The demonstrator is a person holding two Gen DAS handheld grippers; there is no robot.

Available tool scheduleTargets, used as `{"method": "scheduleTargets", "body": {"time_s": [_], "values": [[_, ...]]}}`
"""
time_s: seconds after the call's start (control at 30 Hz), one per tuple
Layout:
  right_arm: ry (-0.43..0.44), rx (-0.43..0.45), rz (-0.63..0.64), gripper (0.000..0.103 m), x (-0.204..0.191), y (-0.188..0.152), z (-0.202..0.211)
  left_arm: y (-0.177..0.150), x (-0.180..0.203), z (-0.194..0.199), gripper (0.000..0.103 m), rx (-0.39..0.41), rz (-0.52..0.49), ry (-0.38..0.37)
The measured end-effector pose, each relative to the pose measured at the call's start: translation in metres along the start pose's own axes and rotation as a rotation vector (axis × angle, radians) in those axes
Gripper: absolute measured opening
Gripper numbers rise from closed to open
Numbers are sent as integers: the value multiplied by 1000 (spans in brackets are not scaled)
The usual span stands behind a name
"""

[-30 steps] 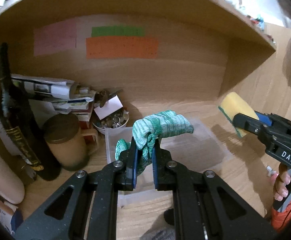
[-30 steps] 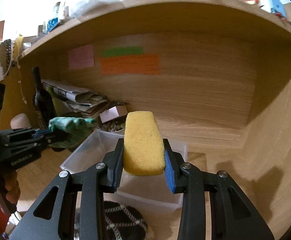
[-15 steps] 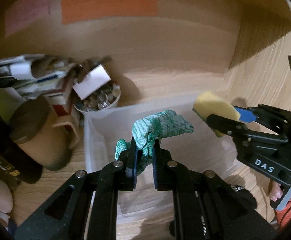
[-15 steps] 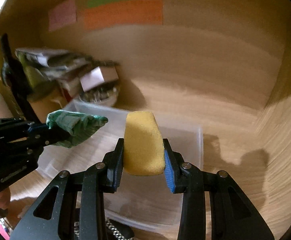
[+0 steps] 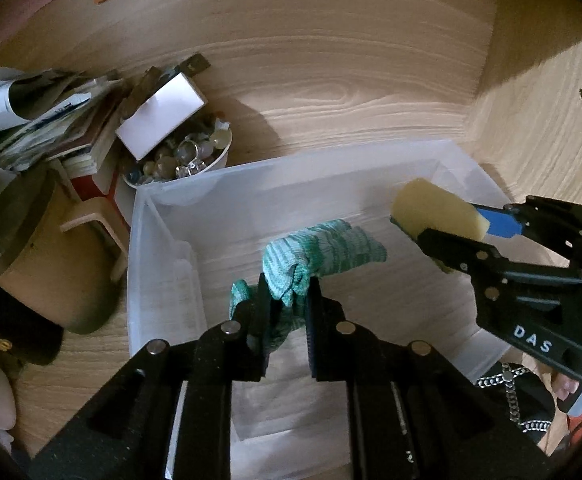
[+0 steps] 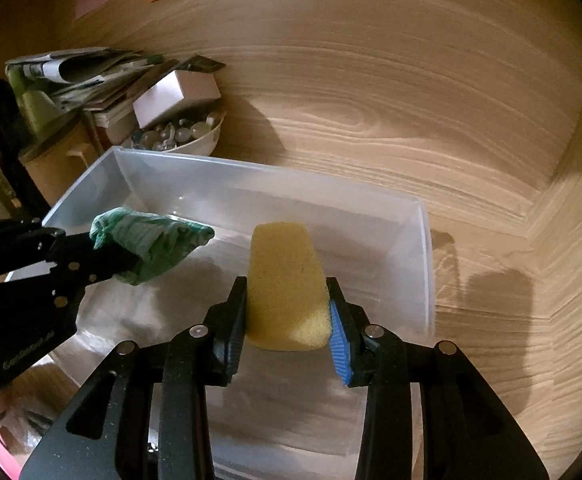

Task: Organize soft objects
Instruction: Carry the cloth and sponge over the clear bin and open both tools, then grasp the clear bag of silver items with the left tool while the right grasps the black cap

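My left gripper (image 5: 287, 300) is shut on a green and white knitted cloth (image 5: 323, 248) and holds it above the inside of a clear plastic bin (image 5: 159, 240). My right gripper (image 6: 287, 320) is shut on a yellow sponge (image 6: 285, 280) and holds it over the same bin (image 6: 419, 248), to the right of the cloth (image 6: 151, 236). The sponge (image 5: 431, 208) and right gripper (image 5: 451, 240) also show in the left wrist view. The left gripper (image 6: 103, 258) shows in the right wrist view. The bin's floor is bare under both.
Left of the bin stand a tan lidded mug (image 5: 39, 248), a dark bottle (image 5: 7, 328), a stack of papers (image 5: 39, 120) and a white bowl of small trinkets (image 5: 183, 156) with a white box (image 5: 159, 116). Wooden walls close the back and right. A chained dark item (image 5: 519, 396) lies near the bin's front right.
Both grippers have moved forward and down over the bin, still holding the cloth and the sponge. The bin now fills the lower view.
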State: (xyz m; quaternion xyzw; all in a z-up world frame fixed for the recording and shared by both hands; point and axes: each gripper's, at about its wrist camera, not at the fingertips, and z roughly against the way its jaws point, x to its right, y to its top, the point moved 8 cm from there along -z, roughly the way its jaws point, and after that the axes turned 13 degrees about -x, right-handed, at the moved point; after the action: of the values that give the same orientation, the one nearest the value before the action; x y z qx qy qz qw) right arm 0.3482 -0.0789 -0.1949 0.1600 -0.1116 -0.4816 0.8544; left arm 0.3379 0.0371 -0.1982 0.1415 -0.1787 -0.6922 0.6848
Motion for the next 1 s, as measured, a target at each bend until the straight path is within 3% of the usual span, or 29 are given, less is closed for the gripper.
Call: {"method": "scheduleTargets", "body": {"time_s": [0.07,0.2,0.33,0.63,0.7,0.77,0.83,1.0], "values": [[1,-3,4,38,-2,0,0,2,1,-1,22,-5,8,2],[-7,25,7,53,-3,-1,9,1,1,6,27,-2,12,-13],[-8,61,9,53,-4,-1,25,4,-1,16,52,37,11,-12],[-8,210,20,72,-7,-7,85,-4,-7,76,67,163,20,-5],[-5,244,15,82,-8,-10,99,-8,-9,90,72,193,17,4],[-3,274,10,82,-9,-15,111,-14,-11,104,89,227,19,15],[0,293,13,82,-11,-21,119,-24,-14,120,97,261,27,25],[21,304,19,82,-19,-40,126,-45,-18,124,101,270,40,43]]}}
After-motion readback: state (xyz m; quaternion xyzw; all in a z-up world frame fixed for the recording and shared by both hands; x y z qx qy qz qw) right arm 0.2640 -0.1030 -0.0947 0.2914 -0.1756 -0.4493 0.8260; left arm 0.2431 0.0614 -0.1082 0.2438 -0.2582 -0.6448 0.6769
